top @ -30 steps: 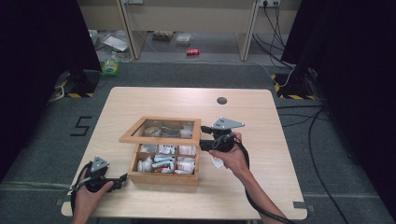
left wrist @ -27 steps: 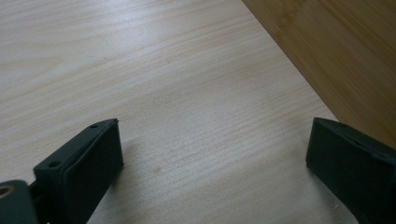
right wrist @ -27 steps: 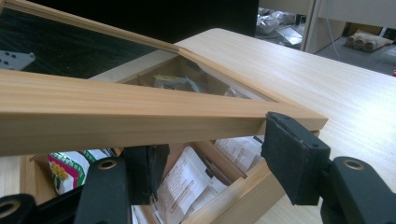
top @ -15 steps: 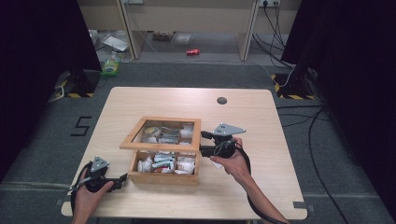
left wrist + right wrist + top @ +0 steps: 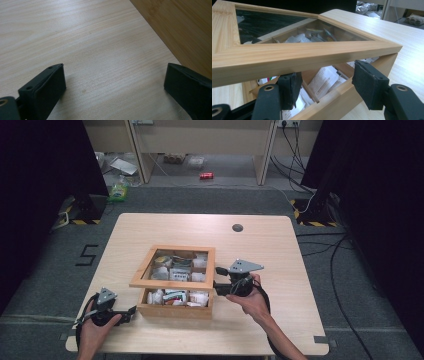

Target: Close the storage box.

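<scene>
I see a pale wooden table (image 5: 280, 250) with a small dark round hole (image 5: 237, 227) near its far edge, standing on grey carpet (image 5: 210, 202). A white numeral 5 (image 5: 88, 255) is marked on the floor to the left. Black curtains (image 5: 45, 165) hang at both sides. Yellow-and-black hazard tape (image 5: 307, 213) marks stand bases. Beyond, a light wooden bench (image 5: 200, 132) spans the back, with a red can (image 5: 206, 175), a green bottle (image 5: 118, 191) and black cables (image 5: 345, 250) on the floor.

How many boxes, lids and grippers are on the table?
Wooden box: 1
Glass lid, partly open: 1
Grippers, left gripper and right gripper: 2
Total: 4
</scene>
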`<action>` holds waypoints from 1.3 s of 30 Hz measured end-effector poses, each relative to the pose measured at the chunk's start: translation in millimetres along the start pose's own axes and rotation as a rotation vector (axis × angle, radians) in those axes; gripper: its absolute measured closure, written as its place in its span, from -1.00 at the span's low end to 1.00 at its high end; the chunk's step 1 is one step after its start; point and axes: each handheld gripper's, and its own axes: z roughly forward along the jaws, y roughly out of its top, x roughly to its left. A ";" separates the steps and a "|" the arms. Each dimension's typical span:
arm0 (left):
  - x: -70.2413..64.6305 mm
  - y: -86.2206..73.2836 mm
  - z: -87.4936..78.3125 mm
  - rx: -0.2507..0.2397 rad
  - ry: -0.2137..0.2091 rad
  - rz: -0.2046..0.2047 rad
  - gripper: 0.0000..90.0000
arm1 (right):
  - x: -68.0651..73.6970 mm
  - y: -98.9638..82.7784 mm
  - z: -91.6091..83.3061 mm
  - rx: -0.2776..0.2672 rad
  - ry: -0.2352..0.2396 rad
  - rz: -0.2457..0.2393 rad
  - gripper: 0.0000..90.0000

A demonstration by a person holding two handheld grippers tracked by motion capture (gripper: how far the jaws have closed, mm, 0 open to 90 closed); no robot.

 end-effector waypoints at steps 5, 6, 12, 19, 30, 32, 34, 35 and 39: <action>0.0 0.0 0.0 0.000 0.000 0.000 -0.93 | 1.0 -4.3 -0.9 0.002 0.003 0.004 -0.10; -0.1 0.0 0.0 0.000 0.001 0.000 -0.93 | 1.1 -4.9 -1.2 0.002 0.003 0.004 -0.10; -0.1 0.0 0.0 0.000 0.001 0.000 -0.93 | 2.5 -8.7 -3.7 0.009 0.001 0.004 -0.10; -0.1 0.0 0.0 -0.001 0.001 -0.001 -0.93 | 4.3 -14.6 -3.3 0.021 -0.005 -0.002 -0.10; -0.1 0.0 0.0 -0.001 0.001 -0.001 -0.93 | 4.9 -19.2 -2.0 0.032 -0.003 0.008 -0.10; -0.1 0.0 0.0 -0.001 0.001 -0.001 -0.93 | 4.9 -20.1 -1.7 0.035 -0.005 0.005 -0.10; -0.1 0.0 0.0 0.000 0.001 -0.001 -0.93 | 5.2 -20.8 -1.6 0.039 -0.005 0.004 -0.10; -0.1 0.0 0.0 -0.001 0.001 -0.002 -0.93 | 5.2 -21.3 -1.7 0.042 -0.006 0.005 -0.10; -0.1 0.0 0.0 0.000 0.001 -0.001 -0.93 | 5.2 -23.2 -1.8 0.047 -0.009 0.006 -0.10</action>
